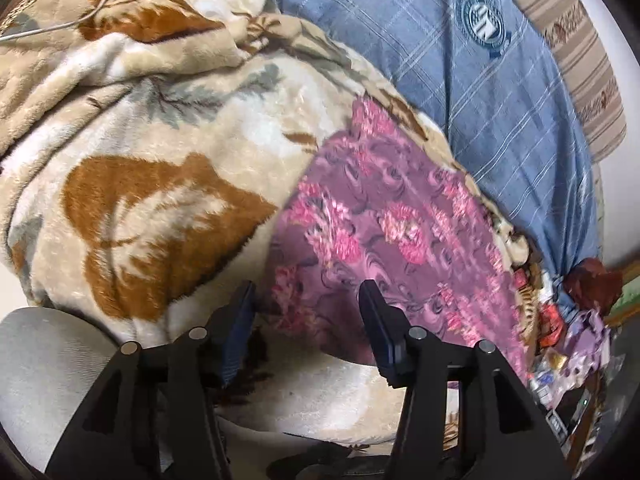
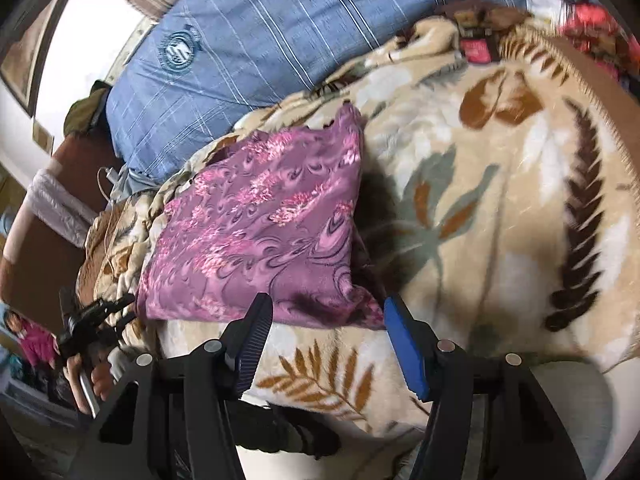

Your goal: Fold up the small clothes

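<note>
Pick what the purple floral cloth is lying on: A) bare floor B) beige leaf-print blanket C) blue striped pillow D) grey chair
B: the purple floral cloth lies flat on the beige leaf-print blanket, with the blue striped pillow behind it and apart from it.

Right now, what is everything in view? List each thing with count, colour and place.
Folded cloth: one, purple with pink flowers, on the blanket.
Blanket: one, cream with brown leaves, covering the bed.
Pillow: one, blue striped with a round emblem, behind the cloth.
Cable: one, white, on the blanket's far edge.
Left gripper: black, open, at the cloth's near edge.
Right gripper: black with blue pads, open, at the near edge.
</note>
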A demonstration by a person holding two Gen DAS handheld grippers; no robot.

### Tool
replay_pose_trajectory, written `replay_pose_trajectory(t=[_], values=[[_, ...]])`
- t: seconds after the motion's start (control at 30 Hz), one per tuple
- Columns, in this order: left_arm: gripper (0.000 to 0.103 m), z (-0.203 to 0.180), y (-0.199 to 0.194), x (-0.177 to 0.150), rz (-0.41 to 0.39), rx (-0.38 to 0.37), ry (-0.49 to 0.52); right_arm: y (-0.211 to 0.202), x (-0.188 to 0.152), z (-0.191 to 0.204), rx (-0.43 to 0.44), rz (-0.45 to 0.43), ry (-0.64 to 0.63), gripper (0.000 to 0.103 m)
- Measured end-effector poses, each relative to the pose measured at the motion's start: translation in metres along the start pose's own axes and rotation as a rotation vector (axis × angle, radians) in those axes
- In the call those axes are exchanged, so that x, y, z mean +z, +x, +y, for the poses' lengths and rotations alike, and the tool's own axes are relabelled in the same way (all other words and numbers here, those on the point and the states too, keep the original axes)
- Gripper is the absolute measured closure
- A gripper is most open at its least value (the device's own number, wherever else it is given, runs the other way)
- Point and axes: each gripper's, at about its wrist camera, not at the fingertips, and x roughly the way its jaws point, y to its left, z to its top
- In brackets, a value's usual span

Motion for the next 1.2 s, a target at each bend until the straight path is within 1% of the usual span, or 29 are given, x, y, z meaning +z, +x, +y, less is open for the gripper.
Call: replay_pose_trajectory(t=[0.03,0.07,0.13,0.17,0.23,0.3,0.33,0.37,0.4,0.43,0.47,0.5,0.53,0.57,0.63,0.67,0.73,0.83,0.87,0.93,1.0,1.07,1.17,1.2], values=[[0.052,-0.001,0.004,0.000,0.012,0.004,0.004,0.008,-0.002,-0.003,-0.031,0.017,0.019,0.076],[0.052,0.001,0.009,-0.001,0.028,0.010,-0.004,0.012,-0.006,-0.004,-0.057,0.043,0.023,0.099],[0.052,0.009,0.013,-0.003,0.035,0.021,-0.032,0.010,-0.014,-0.001,-0.089,0.053,0.007,0.100],[0.052,0.012,0.014,-0.004,0.039,0.017,-0.043,0.010,-0.016,0.001,-0.096,0.054,0.007,0.101],[0.052,0.018,0.020,-0.003,0.052,-0.003,-0.077,0.013,-0.014,-0.002,-0.137,0.066,0.017,0.101],[0.052,0.018,0.017,-0.002,0.045,-0.008,-0.084,0.024,-0.009,-0.008,-0.232,0.091,0.017,0.100],[0.052,0.017,0.015,-0.003,0.044,-0.011,-0.085,0.024,-0.008,-0.009,-0.283,0.090,0.027,0.099],[0.052,0.017,0.012,-0.003,0.039,-0.018,-0.090,0.014,-0.008,-0.009,-0.266,0.066,0.046,0.094],[0.052,0.018,0.006,-0.004,0.029,-0.031,-0.090,0.005,-0.009,-0.006,-0.231,0.035,0.051,0.094],[0.052,0.019,0.000,-0.006,0.019,-0.045,-0.093,-0.009,-0.010,0.002,-0.217,-0.008,0.039,0.093],[0.052,0.021,-0.004,-0.006,0.013,-0.057,-0.104,-0.018,-0.011,0.009,-0.230,-0.037,0.029,0.085],[0.052,0.024,-0.009,-0.007,0.007,-0.081,-0.129,-0.031,-0.012,0.022,-0.248,-0.085,0.004,0.080],[0.052,0.026,-0.012,-0.007,0.003,-0.108,-0.153,-0.041,-0.014,0.036,-0.238,-0.126,-0.030,0.067],[0.052,0.028,-0.013,-0.007,0.003,-0.130,-0.173,-0.045,-0.014,0.046,-0.215,-0.142,-0.050,0.059],[0.047,0.028,-0.013,-0.007,0.010,-0.170,-0.211,-0.046,-0.014,0.078,-0.097,-0.145,-0.106,0.055],[0.046,0.027,-0.012,-0.008,0.012,-0.187,-0.229,-0.040,-0.010,0.093,-0.040,-0.134,-0.130,0.051],[0.044,0.023,-0.007,-0.011,0.024,-0.192,-0.236,-0.021,-0.004,0.123,0.066,-0.096,-0.171,0.046],[0.044,0.025,0.003,-0.020,0.062,-0.216,-0.279,0.024,0.002,0.172,0.155,0.001,-0.245,0.046],[0.044,0.026,0.006,-0.024,0.071,-0.219,-0.300,0.032,-0.002,0.184,0.162,0.026,-0.259,0.046],[0.044,0.028,0.008,-0.026,0.070,-0.218,-0.311,0.066,-0.004,0.213,0.184,0.101,-0.296,0.046],[0.044,0.028,0.014,-0.024,0.066,-0.198,-0.327,0.086,-0.008,0.227,0.199,0.150,-0.307,0.046],[0.044,0.026,0.019,-0.017,0.057,-0.214,-0.345,0.102,-0.010,0.235,0.210,0.188,-0.309,0.046],[0.046,0.022,0.018,-0.010,-0.003,-0.240,-0.337,0.127,-0.002,0.242,0.209,0.238,-0.289,0.046],[0.055,0.022,0.018,-0.009,-0.022,-0.244,-0.323,0.136,0.002,0.243,0.209,0.266,-0.277,0.045]])
